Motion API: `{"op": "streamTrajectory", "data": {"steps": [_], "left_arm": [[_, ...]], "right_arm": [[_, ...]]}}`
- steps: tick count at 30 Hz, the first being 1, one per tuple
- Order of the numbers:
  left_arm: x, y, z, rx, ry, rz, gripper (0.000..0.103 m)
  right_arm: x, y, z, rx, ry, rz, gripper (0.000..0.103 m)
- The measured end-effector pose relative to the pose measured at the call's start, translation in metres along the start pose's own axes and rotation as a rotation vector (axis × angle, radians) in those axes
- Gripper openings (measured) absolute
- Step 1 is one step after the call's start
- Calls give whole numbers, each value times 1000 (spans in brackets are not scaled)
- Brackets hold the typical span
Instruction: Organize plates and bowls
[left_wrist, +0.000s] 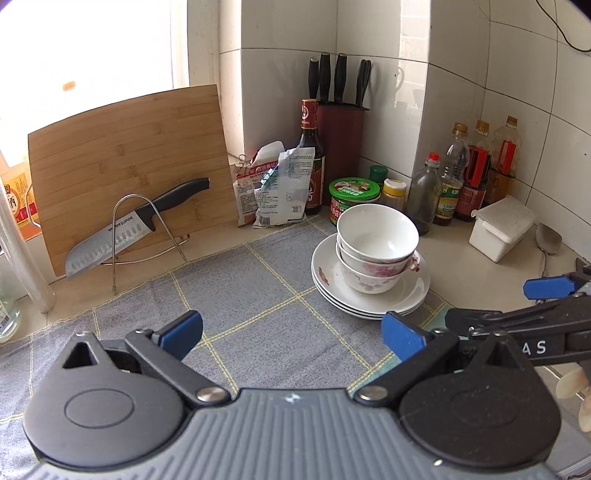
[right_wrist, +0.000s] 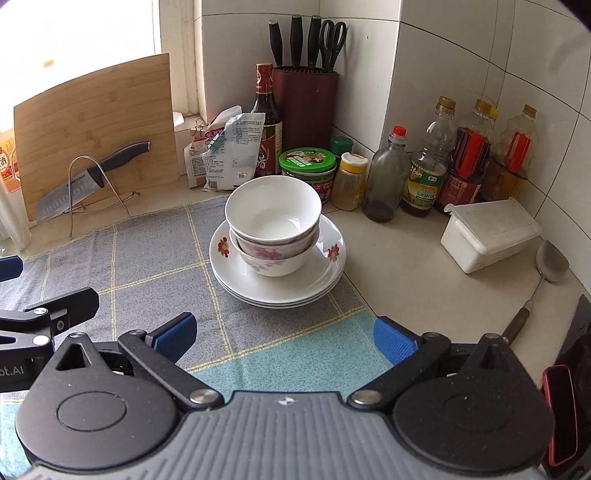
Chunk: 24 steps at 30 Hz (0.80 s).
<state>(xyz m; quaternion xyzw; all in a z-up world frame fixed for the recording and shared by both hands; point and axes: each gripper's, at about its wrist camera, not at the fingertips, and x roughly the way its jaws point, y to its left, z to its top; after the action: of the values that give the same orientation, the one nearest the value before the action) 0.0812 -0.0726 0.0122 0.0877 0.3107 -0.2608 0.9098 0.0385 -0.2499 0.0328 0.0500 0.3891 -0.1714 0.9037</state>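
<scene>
Three white bowls (left_wrist: 376, 240) with pink flower prints are nested and stand on a stack of three white plates (left_wrist: 410, 295) at the right part of a grey checked cloth (left_wrist: 240, 295). The same bowls (right_wrist: 273, 221) and plates (right_wrist: 314, 273) show in the right wrist view, straight ahead. My left gripper (left_wrist: 291, 334) is open and empty, low over the cloth, left of and nearer than the stack. My right gripper (right_wrist: 284, 336) is open and empty, just in front of the plates. It also shows in the left wrist view at the right edge.
A bamboo cutting board (left_wrist: 129, 166) and a knife (left_wrist: 133, 229) on a wire stand lean at the back left. A knife block (right_wrist: 304, 99), sauce bottles (right_wrist: 461, 158), jars (right_wrist: 308, 170) and bags line the tiled wall. A white box (right_wrist: 487, 232) and a spoon (right_wrist: 546, 269) lie at the right.
</scene>
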Motion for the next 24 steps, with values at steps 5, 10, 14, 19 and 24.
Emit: {"op": "streamTrajectory", "data": {"steps": [5, 10, 14, 19, 24], "left_arm": [[-1, -1, 2, -2, -4, 0, 102], [-3, -3, 3, 2, -8, 3, 102], [-4, -5, 5, 5, -13, -1, 102], [-4, -5, 7, 7, -16, -3, 102], [-3, -5, 7, 6, -15, -6, 102]], "right_arm": [[-4, 0, 1, 6, -14, -4, 103], [-5, 1, 2, 4, -15, -13, 103], [-6, -1, 2, 15, -15, -16, 103], [-6, -1, 4, 17, -14, -24, 103], [-5, 0, 4, 19, -9, -29, 103]]}}
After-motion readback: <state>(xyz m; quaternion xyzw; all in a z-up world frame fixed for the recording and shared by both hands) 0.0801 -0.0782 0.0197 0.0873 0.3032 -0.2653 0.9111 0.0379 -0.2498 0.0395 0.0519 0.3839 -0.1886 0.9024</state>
